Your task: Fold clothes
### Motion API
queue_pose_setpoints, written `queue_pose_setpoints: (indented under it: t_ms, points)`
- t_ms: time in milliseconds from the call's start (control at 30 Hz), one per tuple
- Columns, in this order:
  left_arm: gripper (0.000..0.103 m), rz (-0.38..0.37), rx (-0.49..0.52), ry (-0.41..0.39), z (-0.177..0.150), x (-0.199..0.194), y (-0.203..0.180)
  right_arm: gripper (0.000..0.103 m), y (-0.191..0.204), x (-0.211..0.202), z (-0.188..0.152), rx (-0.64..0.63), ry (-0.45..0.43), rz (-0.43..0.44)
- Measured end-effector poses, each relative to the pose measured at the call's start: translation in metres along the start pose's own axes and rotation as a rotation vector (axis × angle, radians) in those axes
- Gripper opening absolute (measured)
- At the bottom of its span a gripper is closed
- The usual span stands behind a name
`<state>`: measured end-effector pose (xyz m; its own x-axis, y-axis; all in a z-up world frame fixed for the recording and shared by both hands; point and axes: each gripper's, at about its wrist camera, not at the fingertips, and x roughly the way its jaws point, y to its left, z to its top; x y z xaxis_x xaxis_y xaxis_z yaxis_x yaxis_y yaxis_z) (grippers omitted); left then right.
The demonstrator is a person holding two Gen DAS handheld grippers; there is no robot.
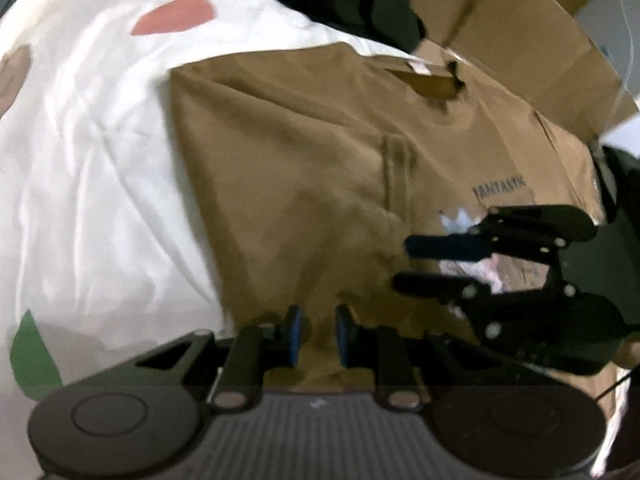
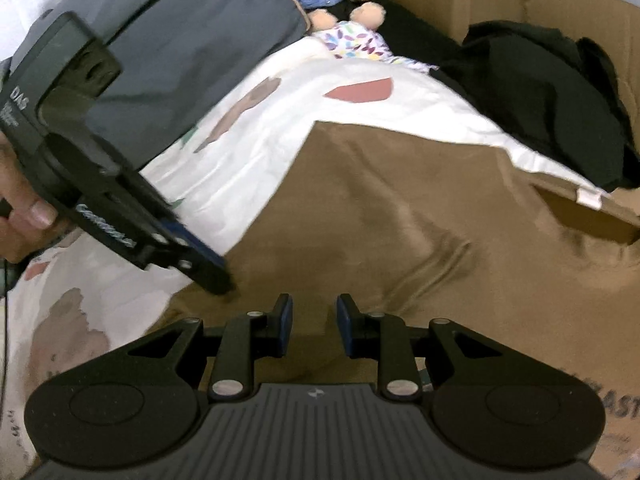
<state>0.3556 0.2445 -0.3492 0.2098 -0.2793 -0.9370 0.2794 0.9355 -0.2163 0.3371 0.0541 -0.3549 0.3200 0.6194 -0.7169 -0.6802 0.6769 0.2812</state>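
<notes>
White bedding (image 1: 92, 152) with coloured patches spreads wide to the left and far side, the roomiest ground around me. Over it lies the brown T-shirt (image 1: 320, 168), its left edge straight, its collar toward the far right by the cardboard box (image 1: 520, 32). Dark clothes (image 2: 540, 96) crowd the far right. My left gripper (image 1: 316, 334) and right gripper (image 2: 314, 326) both hover over the shirt's near part, jaws narrowly parted; whether either pinches cloth I cannot tell.
</notes>
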Motion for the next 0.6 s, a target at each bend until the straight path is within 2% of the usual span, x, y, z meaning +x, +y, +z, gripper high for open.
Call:
queue_pose_setpoints:
  t_ms: [67,167,233,400,500,600]
  points:
    - [0.019,0.018,0.001,-0.032,-0.009,0.001,-0.004,0.028,0.009,0.004,-0.002,-0.034,0.026,0.004]
    - [0.019,0.058,0.004,-0.017,-0.025,0.012,-0.008,0.028,0.021,0.014,-0.009,-0.109,0.106,-0.032]
    - [0.018,0.071,-0.036,-0.015,-0.030,0.021,-0.007,0.028,0.031,0.013,-0.015,-0.185,0.149,-0.050]
    - [0.019,0.097,-0.122,-0.053,-0.039,0.012,-0.013,0.028,0.036,-0.001,-0.014,-0.149,0.207,-0.070]
    - [0.024,0.113,-0.136,-0.100,-0.041,-0.016,-0.023,0.028,0.041,-0.021,-0.008,-0.137,0.212,-0.060]
    - [0.031,0.115,-0.134,-0.134,-0.040,-0.043,-0.033,0.031,0.042,-0.052,0.005,-0.046,0.204,-0.094]
